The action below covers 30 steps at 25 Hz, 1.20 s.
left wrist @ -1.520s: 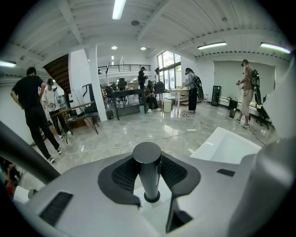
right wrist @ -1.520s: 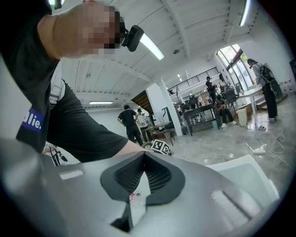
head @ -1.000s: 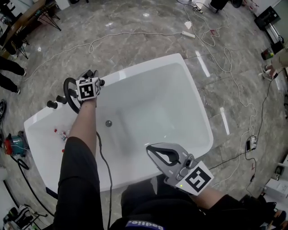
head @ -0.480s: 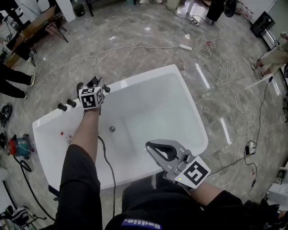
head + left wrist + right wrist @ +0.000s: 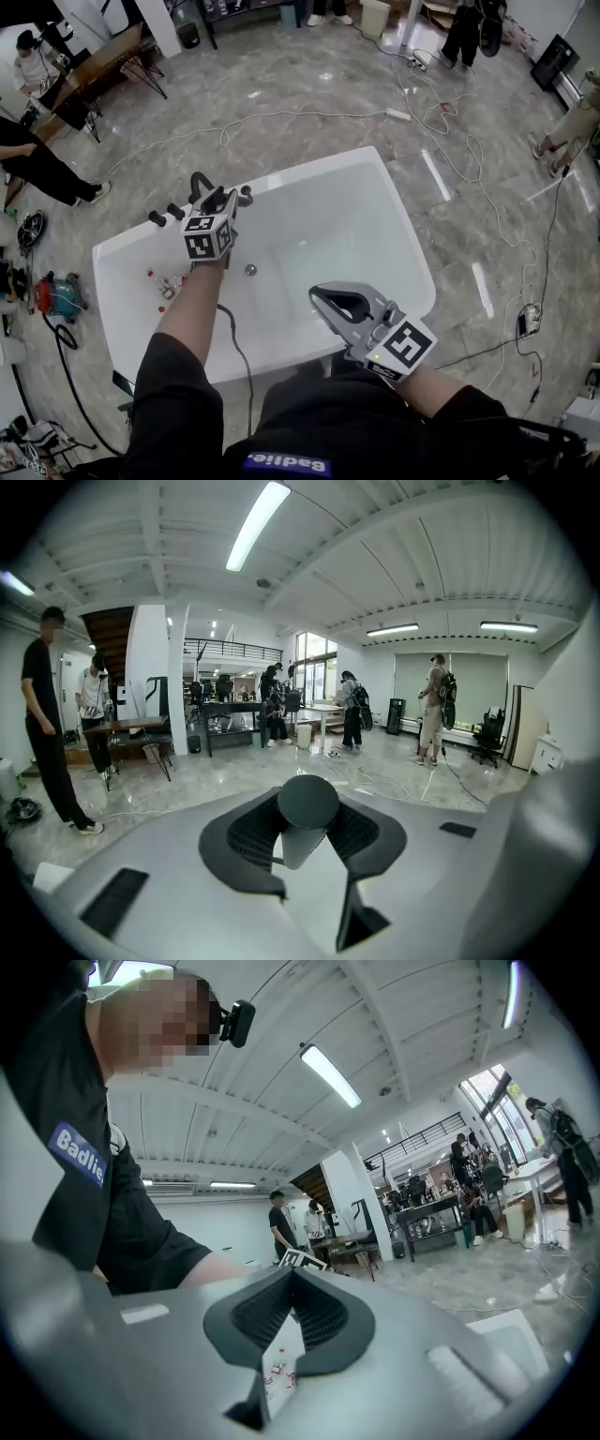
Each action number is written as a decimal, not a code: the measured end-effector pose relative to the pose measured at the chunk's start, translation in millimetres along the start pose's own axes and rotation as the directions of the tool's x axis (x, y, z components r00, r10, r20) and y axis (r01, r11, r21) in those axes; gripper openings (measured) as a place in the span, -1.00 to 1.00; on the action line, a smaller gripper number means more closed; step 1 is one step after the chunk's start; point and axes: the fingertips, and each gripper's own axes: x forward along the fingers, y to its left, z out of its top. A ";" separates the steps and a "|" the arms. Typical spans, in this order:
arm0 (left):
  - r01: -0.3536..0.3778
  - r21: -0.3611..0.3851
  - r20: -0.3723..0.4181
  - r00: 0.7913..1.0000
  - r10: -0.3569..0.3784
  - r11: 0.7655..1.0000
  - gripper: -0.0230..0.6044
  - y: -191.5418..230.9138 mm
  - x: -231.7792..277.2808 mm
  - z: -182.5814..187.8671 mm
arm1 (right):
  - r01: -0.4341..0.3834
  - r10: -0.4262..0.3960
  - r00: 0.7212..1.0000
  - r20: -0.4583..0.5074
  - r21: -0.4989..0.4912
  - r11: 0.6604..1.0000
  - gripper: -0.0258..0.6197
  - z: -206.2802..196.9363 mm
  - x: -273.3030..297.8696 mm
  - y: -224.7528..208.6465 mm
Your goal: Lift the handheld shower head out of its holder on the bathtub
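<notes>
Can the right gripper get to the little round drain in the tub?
Probably yes. The right gripper hangs over the open bathtub, and nothing lies between it and the drain. It would need to dip down.

A blue cloth patch (image 5: 75,1152) with white lettering sits on the person's black shirt, at ten o'clock in the right gripper view and, upside down, at six o'clock in the head view. It is possibly a name badge, so it stays unread. Square black-and-white markers on the left gripper (image 5: 220,199) and right gripper (image 5: 319,296) carry patterns, not letters.
</notes>
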 end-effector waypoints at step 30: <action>0.095 -0.172 0.134 0.988 -0.072 0.980 -0.51 -140.9 -267.7 -14.7 | -0.162 0.151 0.983 -0.102 -0.109 0.981 -0.92 16.8 -1.7 76.2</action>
